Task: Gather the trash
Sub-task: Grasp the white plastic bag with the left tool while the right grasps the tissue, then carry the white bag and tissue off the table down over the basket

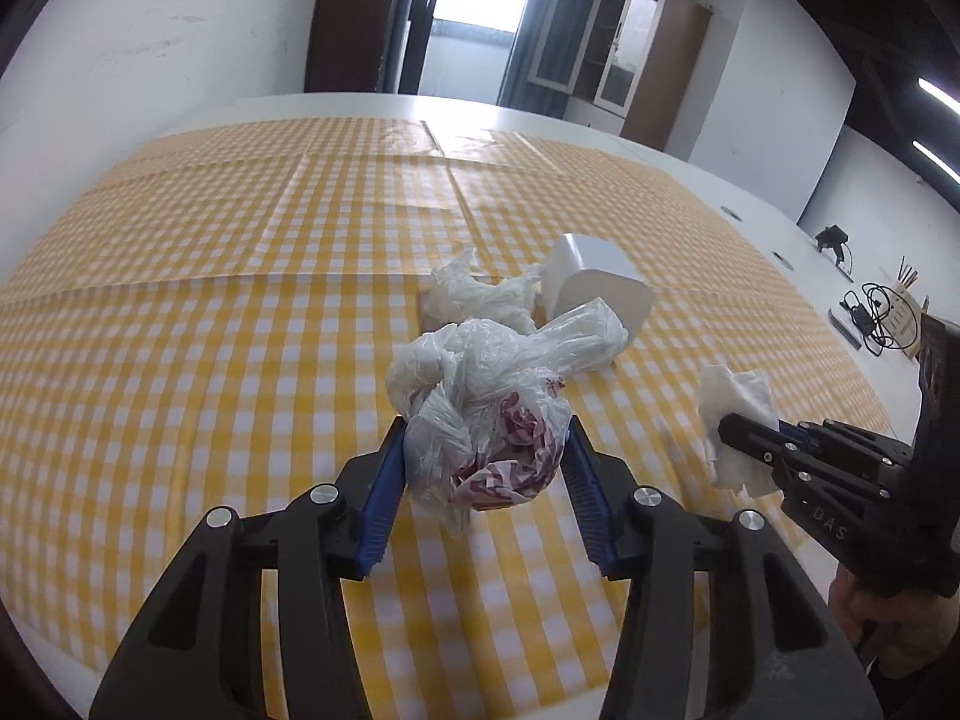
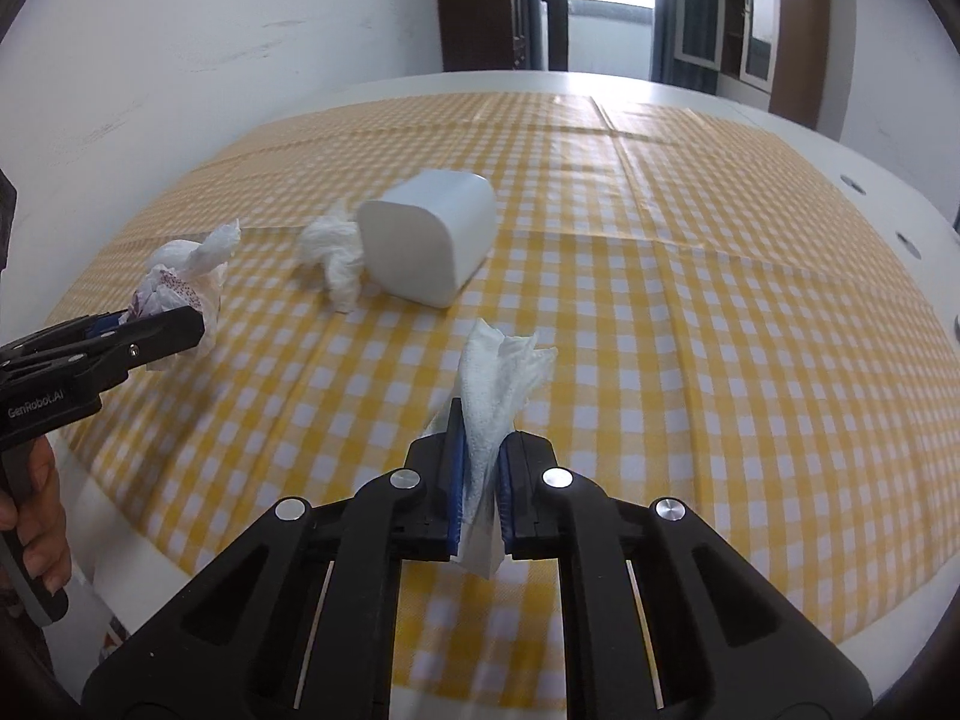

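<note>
My left gripper [image 1: 485,456] is shut on a crumpled clear plastic bag [image 1: 492,414] with red-and-white wrapper inside, held above the yellow checked tablecloth [image 1: 210,300]. It also shows in the right wrist view [image 2: 180,294] at the far left. My right gripper [image 2: 480,474] is shut on a white paper towel [image 2: 498,384], lifted off the cloth; it shows in the left wrist view [image 1: 735,420] at the right. A white bin [image 2: 429,237] lies tipped on its side mid-table, with a crumpled white plastic wad [image 2: 333,258] beside its mouth.
The white table [image 2: 870,138] extends past the cloth. Cables and a wooden holder [image 1: 894,312] sit at the far right table edge. A doorway and cabinets [image 1: 606,54] stand behind the table.
</note>
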Tool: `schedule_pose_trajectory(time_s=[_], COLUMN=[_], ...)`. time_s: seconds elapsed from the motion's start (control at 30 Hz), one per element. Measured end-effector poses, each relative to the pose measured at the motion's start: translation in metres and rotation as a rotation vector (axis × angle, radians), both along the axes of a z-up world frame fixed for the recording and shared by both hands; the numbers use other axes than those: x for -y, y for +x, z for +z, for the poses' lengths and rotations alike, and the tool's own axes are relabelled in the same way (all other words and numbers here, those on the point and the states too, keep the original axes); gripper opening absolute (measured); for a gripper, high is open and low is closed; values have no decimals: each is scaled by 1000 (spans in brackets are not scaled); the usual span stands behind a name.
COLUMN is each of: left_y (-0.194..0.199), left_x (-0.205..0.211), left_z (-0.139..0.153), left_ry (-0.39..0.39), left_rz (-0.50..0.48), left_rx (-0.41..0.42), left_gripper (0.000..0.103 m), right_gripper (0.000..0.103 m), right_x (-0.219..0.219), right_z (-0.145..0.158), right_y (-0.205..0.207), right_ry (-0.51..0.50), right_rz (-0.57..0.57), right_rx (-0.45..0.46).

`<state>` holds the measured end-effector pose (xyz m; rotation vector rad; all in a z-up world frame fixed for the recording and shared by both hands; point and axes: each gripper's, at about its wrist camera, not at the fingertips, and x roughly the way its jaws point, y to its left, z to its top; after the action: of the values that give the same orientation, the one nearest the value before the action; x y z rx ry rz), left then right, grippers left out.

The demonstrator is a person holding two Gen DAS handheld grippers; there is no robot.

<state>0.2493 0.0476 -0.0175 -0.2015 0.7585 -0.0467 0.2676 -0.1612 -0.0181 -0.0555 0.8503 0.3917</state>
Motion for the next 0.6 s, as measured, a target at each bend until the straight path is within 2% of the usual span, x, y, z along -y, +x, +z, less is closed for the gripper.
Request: schedule_pose_trajectory(time_s=[0.13, 0.3, 0.6], left_y=[-29, -65, -117], left_x=[3, 20, 38], left_z=[5, 8, 11], left_ry=[-20, 6, 0], left_rz=[-2, -47, -72], left_rx=[32, 70, 111], left_gripper=[50, 49, 50], right_gripper=[8, 8, 8], right_x=[0, 0, 9], right_z=[10, 18, 16], right_y=[-28, -56, -99], right_ry=[25, 38, 106], right_rz=[17, 30, 30], right_rx=[35, 91, 118])
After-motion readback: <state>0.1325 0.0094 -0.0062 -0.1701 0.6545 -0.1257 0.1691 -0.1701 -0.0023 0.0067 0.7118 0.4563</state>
